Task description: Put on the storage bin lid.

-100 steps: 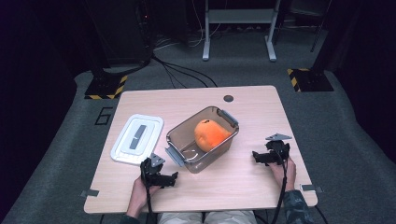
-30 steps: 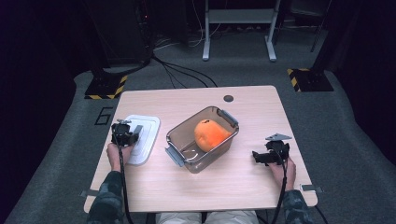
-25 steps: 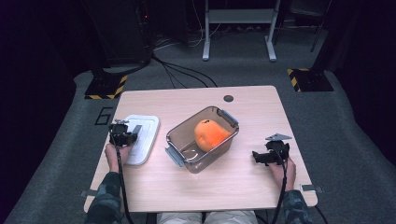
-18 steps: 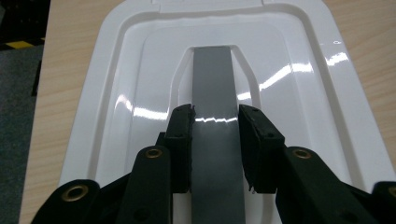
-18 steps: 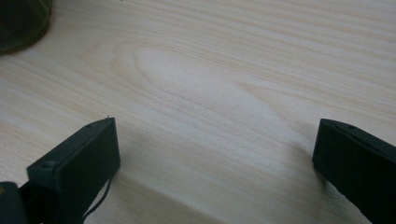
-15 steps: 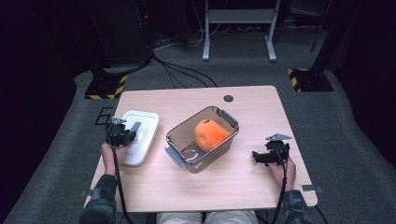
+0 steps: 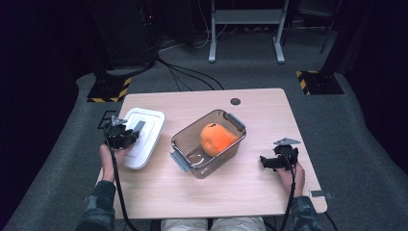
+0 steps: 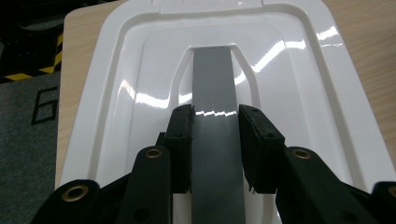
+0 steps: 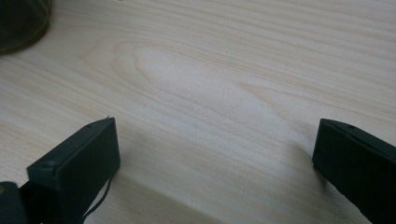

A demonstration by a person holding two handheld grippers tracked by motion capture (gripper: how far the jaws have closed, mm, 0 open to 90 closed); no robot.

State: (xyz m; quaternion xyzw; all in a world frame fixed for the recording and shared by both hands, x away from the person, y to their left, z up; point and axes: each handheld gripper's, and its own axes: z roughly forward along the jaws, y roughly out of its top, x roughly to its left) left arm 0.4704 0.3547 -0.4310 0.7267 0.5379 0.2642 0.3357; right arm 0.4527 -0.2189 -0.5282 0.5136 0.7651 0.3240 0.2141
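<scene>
Lid pinched by its handle, right gripper idle.
Left gripper jaws clamp grey strip handle of white plastic lid at table's left; right gripper jaws spread over bare wood. Glossy handle may slip, dropping lid short of clear tub holding orange fruit.

A light wooden worktop stands on grey carpet. A small dark round hole sits near its far edge. Beyond it, black cables run across the floor past a grey metal frame. Two yellow-and-black striped bases flank the far corners, well apart.
</scene>
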